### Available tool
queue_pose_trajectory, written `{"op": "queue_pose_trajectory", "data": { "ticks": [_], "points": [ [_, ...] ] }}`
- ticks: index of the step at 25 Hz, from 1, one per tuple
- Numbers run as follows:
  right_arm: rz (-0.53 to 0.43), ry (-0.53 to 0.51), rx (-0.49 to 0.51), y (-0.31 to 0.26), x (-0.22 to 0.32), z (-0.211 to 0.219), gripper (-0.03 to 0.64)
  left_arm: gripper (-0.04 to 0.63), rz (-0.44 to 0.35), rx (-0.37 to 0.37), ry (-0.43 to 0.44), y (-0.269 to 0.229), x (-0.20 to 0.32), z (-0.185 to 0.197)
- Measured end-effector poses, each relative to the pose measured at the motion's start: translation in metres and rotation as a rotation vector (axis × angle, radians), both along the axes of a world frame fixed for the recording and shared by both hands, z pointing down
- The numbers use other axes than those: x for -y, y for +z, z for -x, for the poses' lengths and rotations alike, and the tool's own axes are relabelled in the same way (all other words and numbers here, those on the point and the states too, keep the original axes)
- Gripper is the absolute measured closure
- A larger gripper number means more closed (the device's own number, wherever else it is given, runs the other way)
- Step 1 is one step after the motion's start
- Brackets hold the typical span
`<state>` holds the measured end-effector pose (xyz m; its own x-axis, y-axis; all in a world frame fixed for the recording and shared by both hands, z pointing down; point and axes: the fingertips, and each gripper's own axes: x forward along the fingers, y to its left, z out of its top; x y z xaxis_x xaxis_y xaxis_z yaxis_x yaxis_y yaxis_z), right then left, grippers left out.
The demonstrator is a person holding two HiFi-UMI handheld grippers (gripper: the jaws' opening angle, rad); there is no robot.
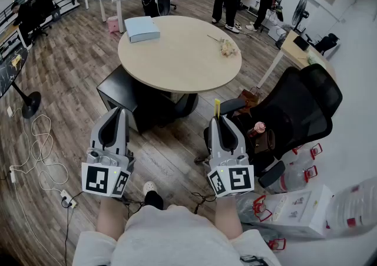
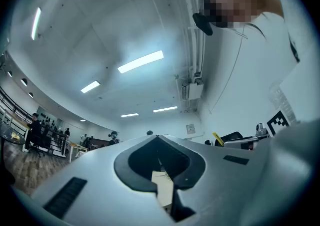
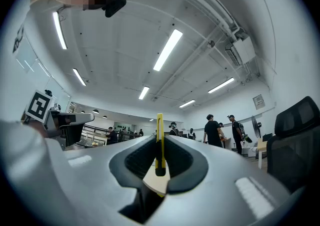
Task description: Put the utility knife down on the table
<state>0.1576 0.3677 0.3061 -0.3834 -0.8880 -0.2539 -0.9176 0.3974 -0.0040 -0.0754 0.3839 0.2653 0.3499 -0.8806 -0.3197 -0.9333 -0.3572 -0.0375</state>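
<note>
The right hand-held gripper (image 1: 219, 120) has its jaws closed on the slim yellow utility knife (image 3: 159, 142). The knife's long axis runs along the jaws and projects past their tips. The round beige tabletop (image 1: 177, 61) lies ahead and slightly left, well apart. The left hand-held gripper (image 1: 116, 114), jaws together and empty, is no nearer.

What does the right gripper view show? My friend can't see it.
The right tongs are shut on a thin yellow utility knife that pokes out past their tips. Behind are ceiling lights, people standing far off and a black chair at right.
</note>
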Motion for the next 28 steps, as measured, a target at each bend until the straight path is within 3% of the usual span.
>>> {"op": "queue_pose_trajectory", "data": {
  "ticks": [12, 28],
  "points": [
    [-0.008, 0.007, 0.018, -0.006, 0.039, 0.017, 0.557, 0.588, -0.02, 0.015, 0.01, -0.006, 0.038, 0.017],
    [0.017, 0.069, 0.021, -0.003, 0.122, 0.06, 0.557, 0.588, -0.038, 0.032, 0.018, -0.008, 0.124, 0.066]
  ]
}}
